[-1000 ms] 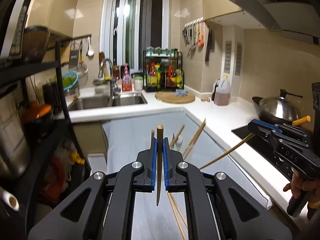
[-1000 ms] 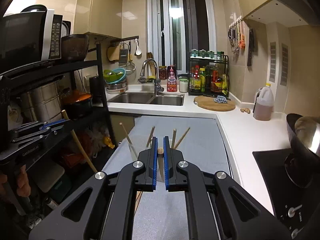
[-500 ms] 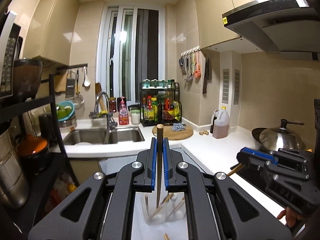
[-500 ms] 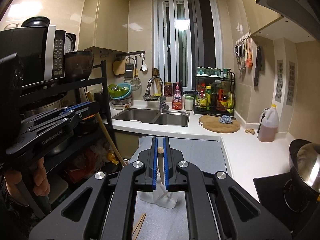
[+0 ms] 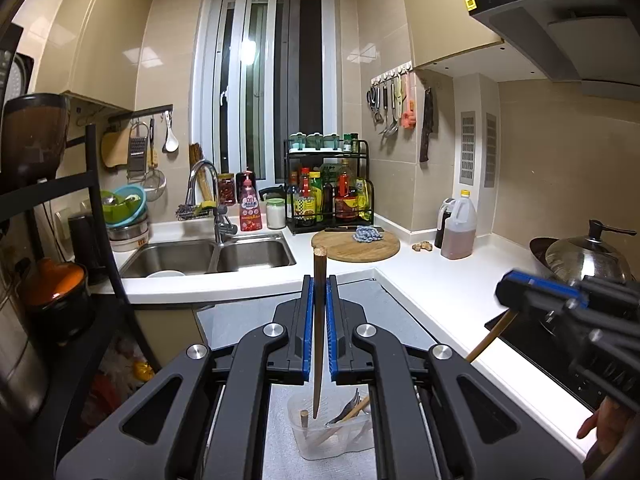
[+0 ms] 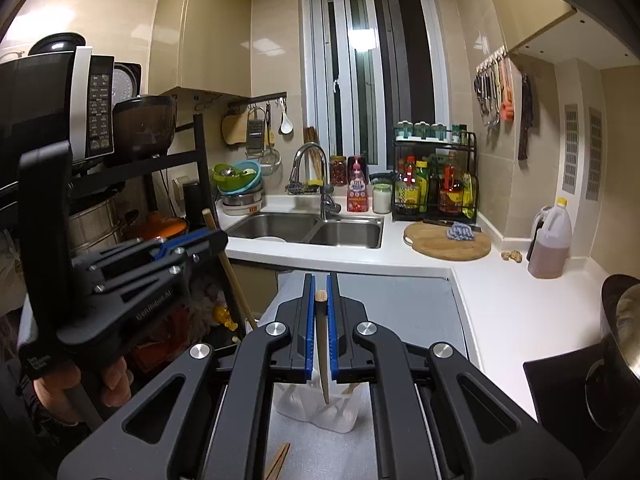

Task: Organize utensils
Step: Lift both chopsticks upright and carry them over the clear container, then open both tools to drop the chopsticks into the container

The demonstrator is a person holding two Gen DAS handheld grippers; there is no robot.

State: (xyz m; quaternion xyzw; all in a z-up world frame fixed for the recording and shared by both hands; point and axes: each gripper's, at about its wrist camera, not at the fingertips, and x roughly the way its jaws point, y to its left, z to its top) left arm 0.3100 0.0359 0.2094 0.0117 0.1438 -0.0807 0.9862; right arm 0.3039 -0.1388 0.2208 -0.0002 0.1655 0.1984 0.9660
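Only right view shows loose chopsticks (image 6: 278,462) on mat | left gripper (image 5: 319,300) pinching dark wooden chopstick (image 5: 319,320) | right gripper (image 6: 320,304) pinching pale wooden chopstick (image 6: 322,344) | both above clear plastic holder (image 5: 332,436)

Black two-finger grippers, bare-skinned hands.
Left gripper (image 5: 319,300) and right gripper (image 6: 320,300) are showing blue pads (image 5: 308,328), silver screws (image 5: 275,330), faint white lettering.

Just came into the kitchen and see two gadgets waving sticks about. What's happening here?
A person is sorting utensils with a handheld claw in each hand. The left claw is shut on a dark chopstick, held upright with its tip over a clear plastic holder on the grey mat. The holder already has a fork and other chopsticks in it. The right claw is shut on a lighter chopstick, also above that holder. A couple more chopsticks lie on the mat.
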